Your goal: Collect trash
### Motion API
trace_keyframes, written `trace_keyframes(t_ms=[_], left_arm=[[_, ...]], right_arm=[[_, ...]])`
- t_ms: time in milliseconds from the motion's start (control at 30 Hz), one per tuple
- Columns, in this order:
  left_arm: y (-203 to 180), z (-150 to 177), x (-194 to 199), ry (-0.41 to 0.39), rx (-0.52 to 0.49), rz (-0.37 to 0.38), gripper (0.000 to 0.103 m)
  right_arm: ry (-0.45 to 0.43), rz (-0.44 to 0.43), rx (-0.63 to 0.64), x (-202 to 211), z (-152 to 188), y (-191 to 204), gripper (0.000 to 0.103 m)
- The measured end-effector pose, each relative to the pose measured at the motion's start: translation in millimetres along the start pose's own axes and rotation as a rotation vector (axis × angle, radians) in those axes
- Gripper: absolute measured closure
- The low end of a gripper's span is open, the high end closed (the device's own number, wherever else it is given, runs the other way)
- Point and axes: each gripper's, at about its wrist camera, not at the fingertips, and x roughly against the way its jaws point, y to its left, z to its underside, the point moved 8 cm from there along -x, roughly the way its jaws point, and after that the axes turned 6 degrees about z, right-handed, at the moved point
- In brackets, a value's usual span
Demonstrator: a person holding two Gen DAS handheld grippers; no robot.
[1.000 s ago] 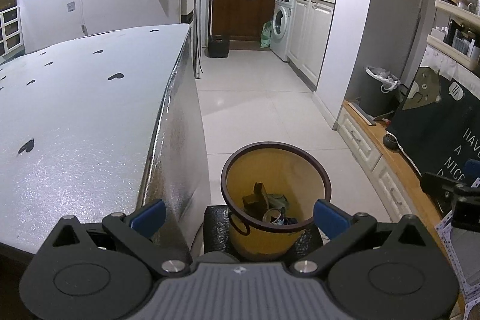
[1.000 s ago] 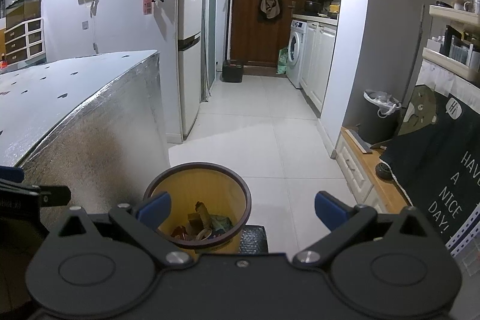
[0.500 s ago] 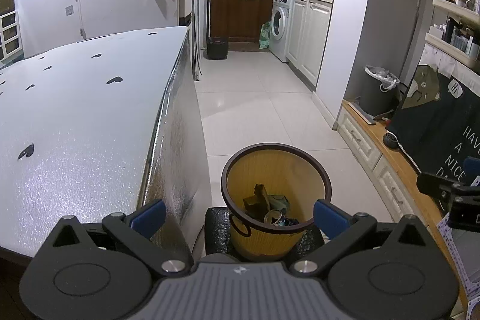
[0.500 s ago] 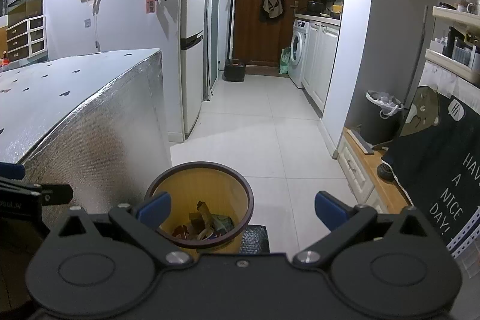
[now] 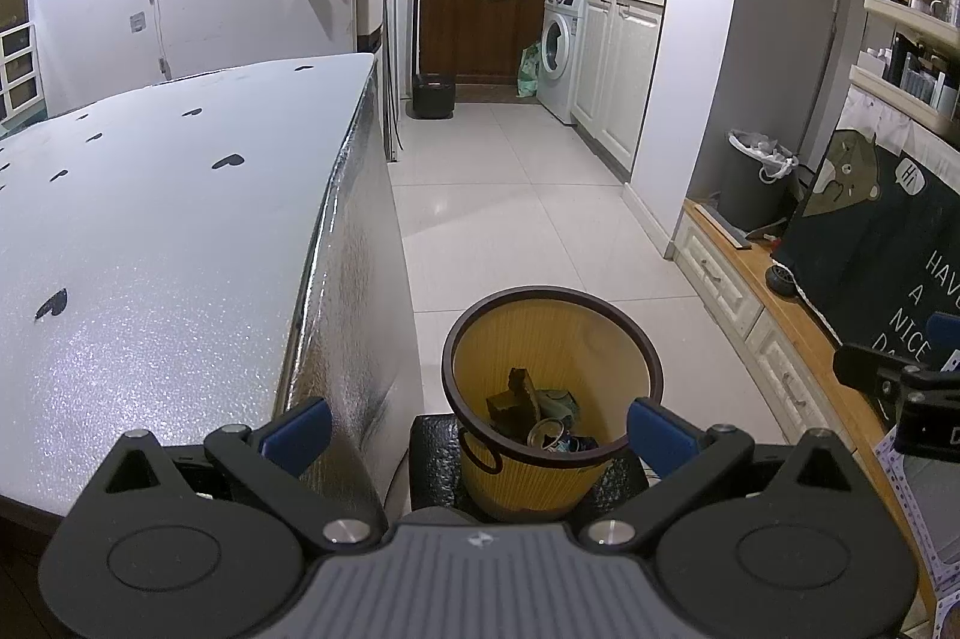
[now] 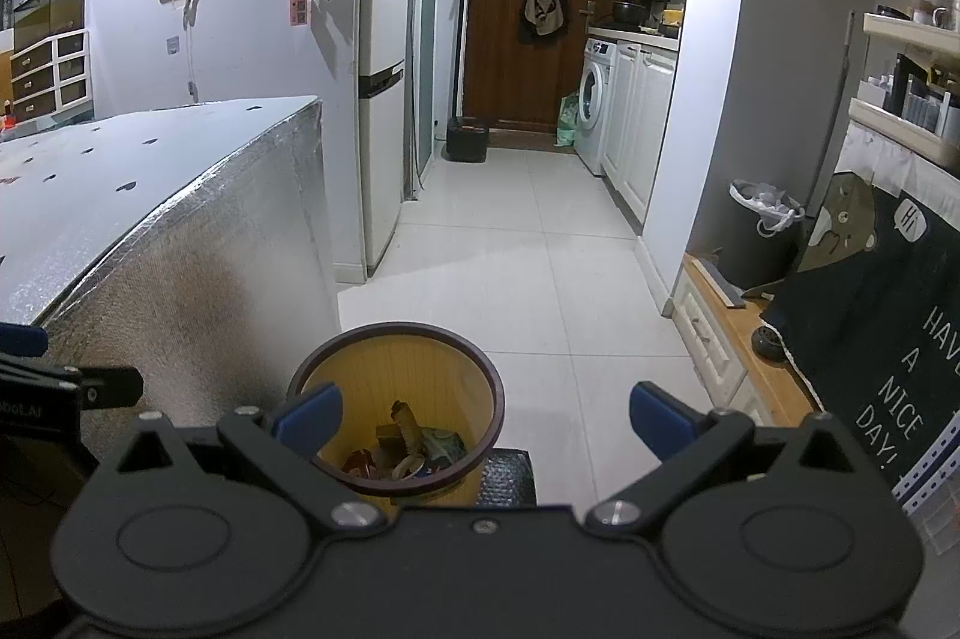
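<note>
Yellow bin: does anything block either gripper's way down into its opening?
Nothing visible does. The yellow bin stands uncovered beside the silver table, trash already at its bottom. The left gripper and right gripper are both open and empty above it.

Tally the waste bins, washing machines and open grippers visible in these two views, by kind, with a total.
Yellow ribbed plastic waste bin with dark rim: 1
Dark lined bin by the wall: 1
White washing machine: 1
Open grippers, left gripper and right gripper: 2
Total: 5
</note>
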Motion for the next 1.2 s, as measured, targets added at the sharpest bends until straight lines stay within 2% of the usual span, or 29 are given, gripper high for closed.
trace_keyframes(t_ms=[1200], left_arm=[[1.1, -0.4, 0.0, 0.0, 0.006, 0.001, 0.0]], right_arm=[[0.01, 0.001, 0.008, -4.9, 1.3, 2.9, 0.0]])
